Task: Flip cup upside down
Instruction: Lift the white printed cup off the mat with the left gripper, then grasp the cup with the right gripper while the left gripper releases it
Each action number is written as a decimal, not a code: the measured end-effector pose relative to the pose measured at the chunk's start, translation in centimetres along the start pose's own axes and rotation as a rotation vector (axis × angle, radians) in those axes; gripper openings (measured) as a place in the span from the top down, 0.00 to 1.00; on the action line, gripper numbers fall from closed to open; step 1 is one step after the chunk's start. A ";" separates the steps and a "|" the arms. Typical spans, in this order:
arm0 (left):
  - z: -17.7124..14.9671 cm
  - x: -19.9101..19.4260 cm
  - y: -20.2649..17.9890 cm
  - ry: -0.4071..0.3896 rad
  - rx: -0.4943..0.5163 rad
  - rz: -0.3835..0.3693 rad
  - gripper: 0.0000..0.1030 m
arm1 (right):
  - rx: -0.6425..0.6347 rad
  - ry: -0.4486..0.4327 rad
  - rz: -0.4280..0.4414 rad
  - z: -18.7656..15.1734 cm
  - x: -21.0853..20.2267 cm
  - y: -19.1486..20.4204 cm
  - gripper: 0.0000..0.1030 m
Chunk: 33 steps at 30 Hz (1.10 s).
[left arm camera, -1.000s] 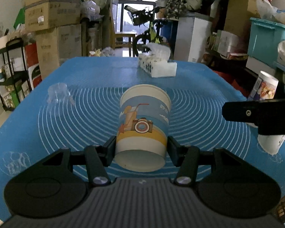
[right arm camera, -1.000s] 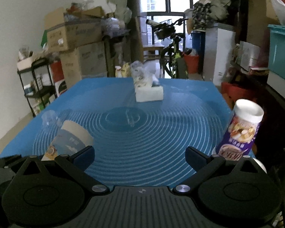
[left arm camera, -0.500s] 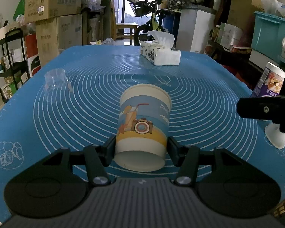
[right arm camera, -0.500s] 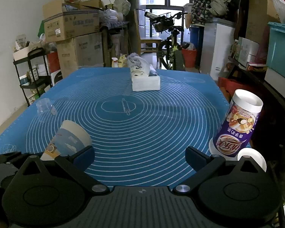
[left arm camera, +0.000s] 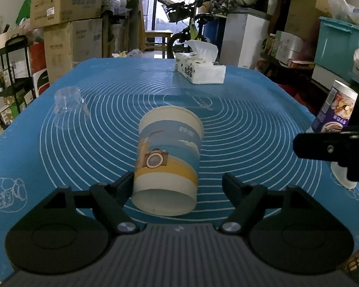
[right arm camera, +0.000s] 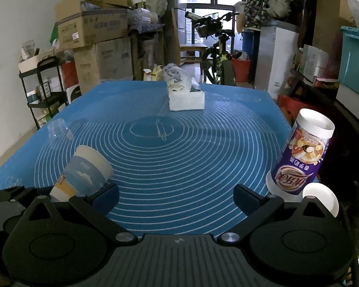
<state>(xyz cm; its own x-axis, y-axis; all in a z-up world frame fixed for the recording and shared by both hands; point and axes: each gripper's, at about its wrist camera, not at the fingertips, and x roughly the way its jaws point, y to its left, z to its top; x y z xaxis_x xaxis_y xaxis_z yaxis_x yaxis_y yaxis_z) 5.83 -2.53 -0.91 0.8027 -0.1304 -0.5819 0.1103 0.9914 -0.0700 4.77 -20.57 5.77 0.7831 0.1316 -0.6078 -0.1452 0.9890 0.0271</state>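
A wide blue baking mat (left arm camera: 251,110) printed with white concentric rings covers the table and fills most of both wrist views, with stacked cardboard boxes (left arm camera: 67,4), a bicycle (right arm camera: 215,47) and a teal storage bin (left arm camera: 339,45) crowding the room beyond its far edge. At the far middle of the mat lies a white tissue box (left arm camera: 201,70) with a tissue standing up out of it. Near the right edge stands a tall purple-and-white drink cup (right arm camera: 301,157), leaning a little in the fisheye view, with a white lid (right arm camera: 323,198) just beside its base on the near right. The task's own item — a paper cup (left arm camera: 167,157) printed with blue and orange bands and a small camera drawing — sits at the near middle-left of the mat, tilted, its pale end toward the left wrist camera and its other end pointing away. The left gripper (left arm camera: 178,183) sits around the near end of this paper cup with its jaws spread: the left finger is against or just beside the cup wall, while a plain gap shows between the right finger and the cup. The right gripper (right arm camera: 176,193) hovers over the near middle of the mat with its jaws wide apart and nothing between them; the paper cup appears just beyond its left finger. Smallest of all, a clear plastic cup (left arm camera: 68,98) rests on the far left of the mat, well apart from the rest.
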 end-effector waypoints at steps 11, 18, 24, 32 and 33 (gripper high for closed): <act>0.5 -3.3 1.2 -0.063 -0.001 0.037 0.06 | -0.259 -0.003 -0.005 2.3 -0.9 2.3 0.02; 0.1 -6.1 4.3 -0.139 -0.066 0.151 0.00 | -0.872 0.009 -0.111 3.6 -1.5 9.3 0.02; 0.6 -6.9 7.3 -0.178 -0.148 0.234 0.00 | -1.431 -0.036 -0.253 0.9 -0.2 14.8 0.02; 0.1 -6.3 9.5 -0.232 -0.220 0.353 0.00 | -2.223 -0.111 -0.414 -5.8 3.4 16.7 0.02; 0.0 -6.3 9.6 -0.230 -0.221 0.358 0.00 | -2.300 -0.131 -0.414 -6.2 3.7 16.6 0.02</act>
<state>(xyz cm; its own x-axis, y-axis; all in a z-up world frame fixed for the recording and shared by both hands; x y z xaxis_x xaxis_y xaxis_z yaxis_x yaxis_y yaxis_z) 1.87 7.82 2.10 0.8792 0.2461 -0.4081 -0.3040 0.9491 -0.0826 1.51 -4.12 -1.00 0.9450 0.1127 -0.3072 -0.1439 -0.7001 -0.6994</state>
